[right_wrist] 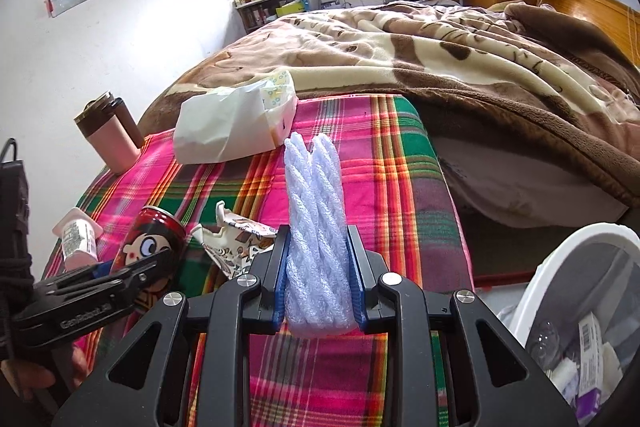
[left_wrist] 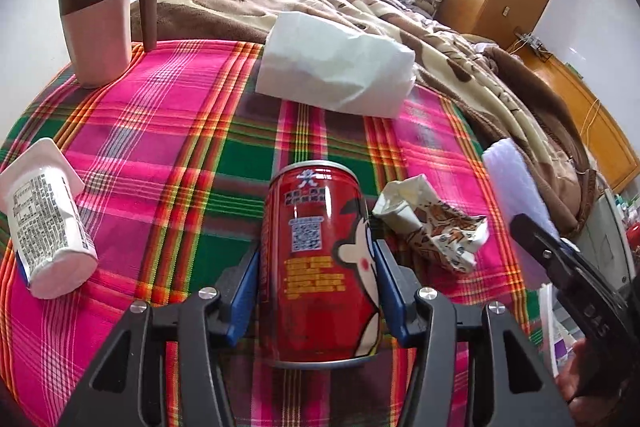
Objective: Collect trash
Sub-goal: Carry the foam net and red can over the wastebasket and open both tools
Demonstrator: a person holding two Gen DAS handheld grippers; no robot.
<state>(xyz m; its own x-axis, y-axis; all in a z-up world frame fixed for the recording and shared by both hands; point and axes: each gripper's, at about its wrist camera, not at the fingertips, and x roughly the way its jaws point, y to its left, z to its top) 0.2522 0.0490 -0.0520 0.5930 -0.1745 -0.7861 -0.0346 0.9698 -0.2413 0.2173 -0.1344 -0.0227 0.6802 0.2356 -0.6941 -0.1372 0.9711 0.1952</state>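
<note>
Red can [left_wrist: 320, 263] upright – gripped by left tongs [left_wrist: 316, 287].

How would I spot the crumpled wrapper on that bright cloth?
Find the pink and green checked cloth at the foot of the bed. The red can stands near its front edge; the wrapper lies right beside it, crushed paper with brown cartoon prints, unlike the plain white bag behind.

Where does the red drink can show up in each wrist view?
Left wrist view: red can at bottom centre, clamped in the left gripper.
Right wrist view: the can at lower left, partly hidden by that gripper.
Shared landmark: the pink mug at the cloth's far left corner.
</note>
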